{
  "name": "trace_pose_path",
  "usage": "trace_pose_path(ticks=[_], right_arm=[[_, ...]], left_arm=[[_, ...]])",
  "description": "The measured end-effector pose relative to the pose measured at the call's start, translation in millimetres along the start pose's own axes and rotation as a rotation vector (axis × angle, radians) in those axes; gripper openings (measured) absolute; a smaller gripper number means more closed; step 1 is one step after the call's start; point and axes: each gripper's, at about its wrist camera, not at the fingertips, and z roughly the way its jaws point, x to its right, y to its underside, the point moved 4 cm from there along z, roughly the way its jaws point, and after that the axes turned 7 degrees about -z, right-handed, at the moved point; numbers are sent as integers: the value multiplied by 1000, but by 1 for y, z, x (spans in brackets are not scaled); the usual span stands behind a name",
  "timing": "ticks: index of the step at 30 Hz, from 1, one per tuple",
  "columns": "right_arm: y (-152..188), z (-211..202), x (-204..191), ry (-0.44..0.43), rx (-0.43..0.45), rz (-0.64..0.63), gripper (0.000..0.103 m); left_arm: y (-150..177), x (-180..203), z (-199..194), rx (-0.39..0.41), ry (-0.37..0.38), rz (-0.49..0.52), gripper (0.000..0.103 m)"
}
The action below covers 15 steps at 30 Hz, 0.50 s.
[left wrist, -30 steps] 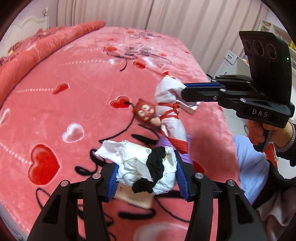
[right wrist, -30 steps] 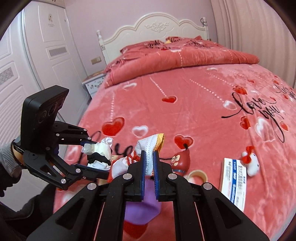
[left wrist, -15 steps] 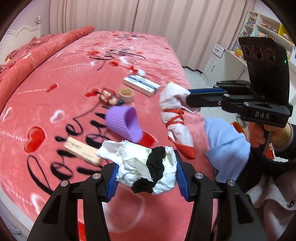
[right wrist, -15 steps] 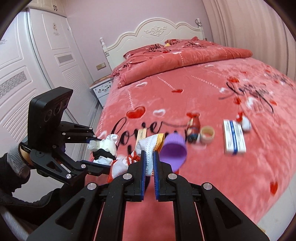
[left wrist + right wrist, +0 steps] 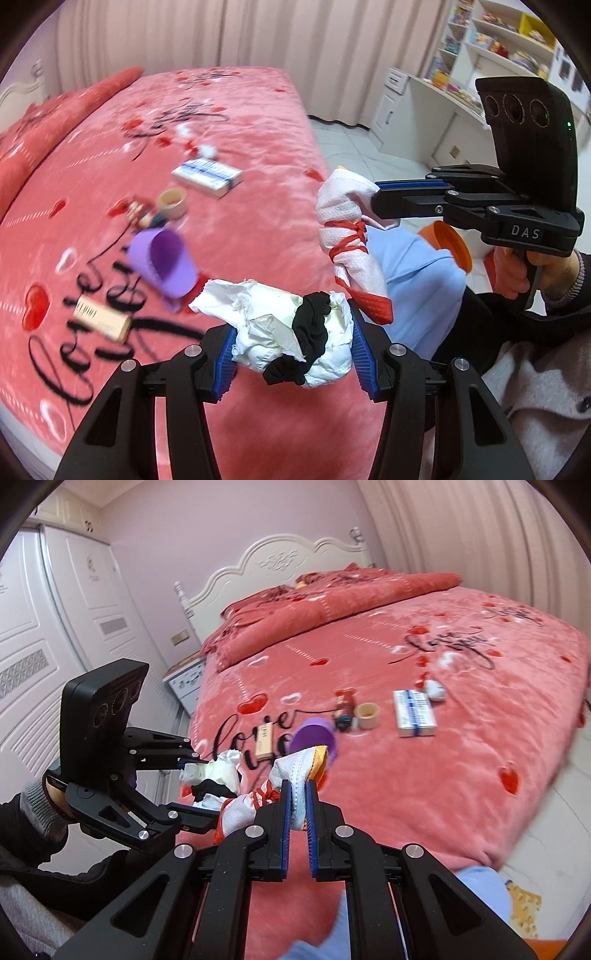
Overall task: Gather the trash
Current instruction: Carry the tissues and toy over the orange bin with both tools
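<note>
My left gripper (image 5: 291, 343) is shut on a crumpled white paper wad with a black band (image 5: 288, 332), held above the bed's near edge; it also shows in the right wrist view (image 5: 218, 779). My right gripper (image 5: 297, 794) is shut on a white cloth bundle tied with red string (image 5: 295, 771), which hangs down in the left wrist view (image 5: 351, 236). The two grippers are close together, side by side, off the bed's edge.
On the pink bed (image 5: 424, 775) lie a purple cup (image 5: 162, 258), a small beige box (image 5: 101, 319), a tape roll (image 5: 171, 201), a small red figure (image 5: 343, 705), a white-blue carton (image 5: 413, 712) and a small plush (image 5: 434, 690). An orange bin rim (image 5: 452, 245) is below the right gripper.
Both grippers have pulled back and away from the bed with their loads. The bed items now look farther off, and the floor and orange bin have come into view.
</note>
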Motion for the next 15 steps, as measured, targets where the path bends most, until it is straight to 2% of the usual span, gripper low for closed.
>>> trace_pose_path(ticks=[8,15], right_arm=[[28,-75,53,141,70,99,8],[71,-149,107,295,110,210,8]], left_arm=[[-45,68,38,-26,78,172,54],[-77,137,77,-61,171,326,54]])
